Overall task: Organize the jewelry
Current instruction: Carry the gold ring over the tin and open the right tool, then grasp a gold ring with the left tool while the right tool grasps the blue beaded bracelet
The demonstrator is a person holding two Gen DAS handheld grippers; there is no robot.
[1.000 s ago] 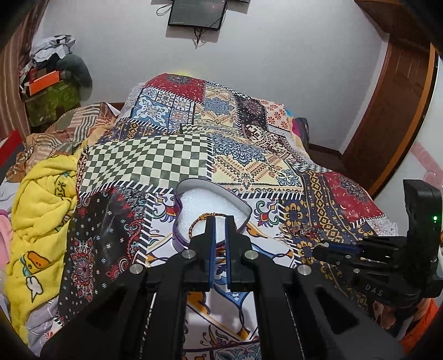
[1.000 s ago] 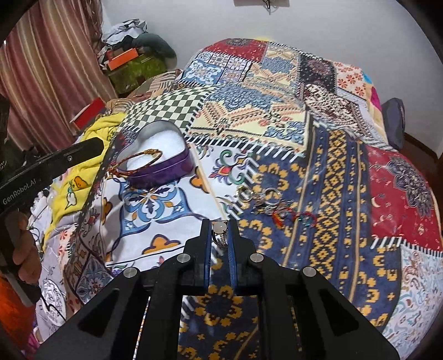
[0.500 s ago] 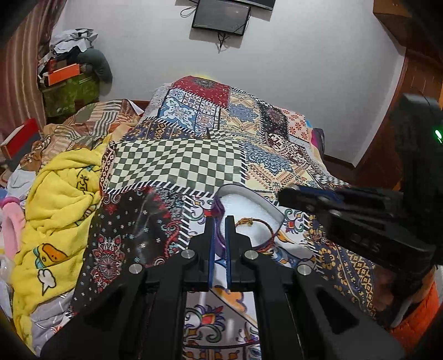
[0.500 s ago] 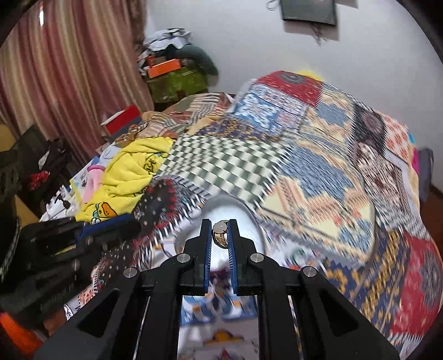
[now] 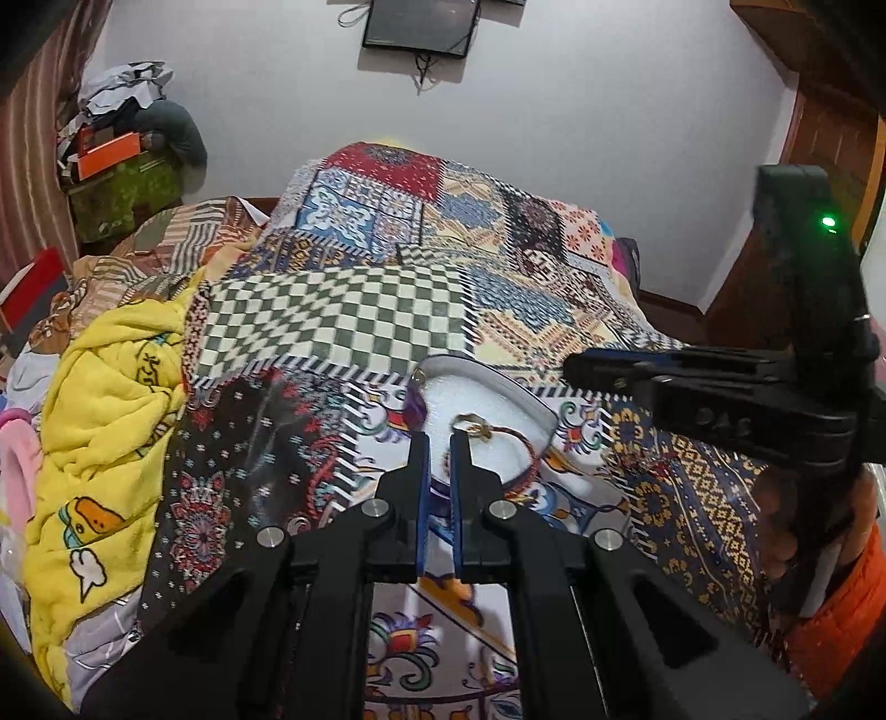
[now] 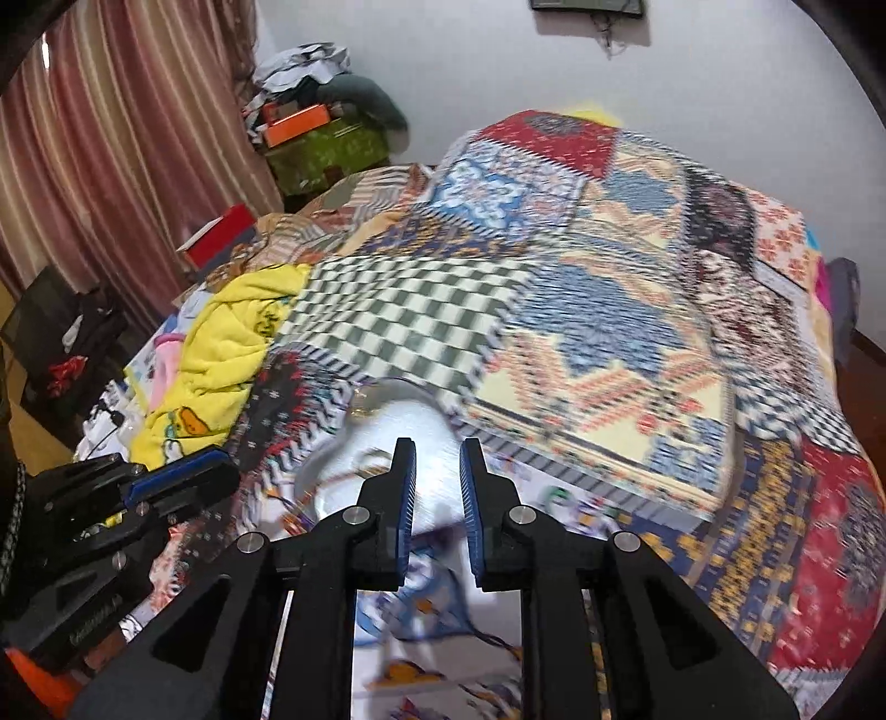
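A heart-shaped purple box with a white lining (image 5: 487,401) lies on the patchwork bedspread, with a red-and-gold bracelet (image 5: 512,443) across it. My left gripper (image 5: 440,443) is shut and empty, just short of the box's near edge. My right gripper (image 6: 432,451) is open and empty, directly over the box (image 6: 387,437), which is blurred in the right wrist view. In the left wrist view the right gripper (image 5: 576,368) reaches in from the right, above the box's far rim. The left gripper (image 6: 221,468) shows at the lower left of the right wrist view.
The patchwork bedspread (image 5: 360,321) covers the bed. A yellow cartoon blanket (image 5: 99,421) is heaped at the left edge. Boxes and clothes (image 5: 111,166) are stacked in the far left corner by striped curtains (image 6: 111,138). A screen (image 5: 418,25) hangs on the far wall.
My right gripper carried a small metal piece to above the box and has opened; the piece is gone from between its fingers. The left gripper stayed shut and shifted slightly.
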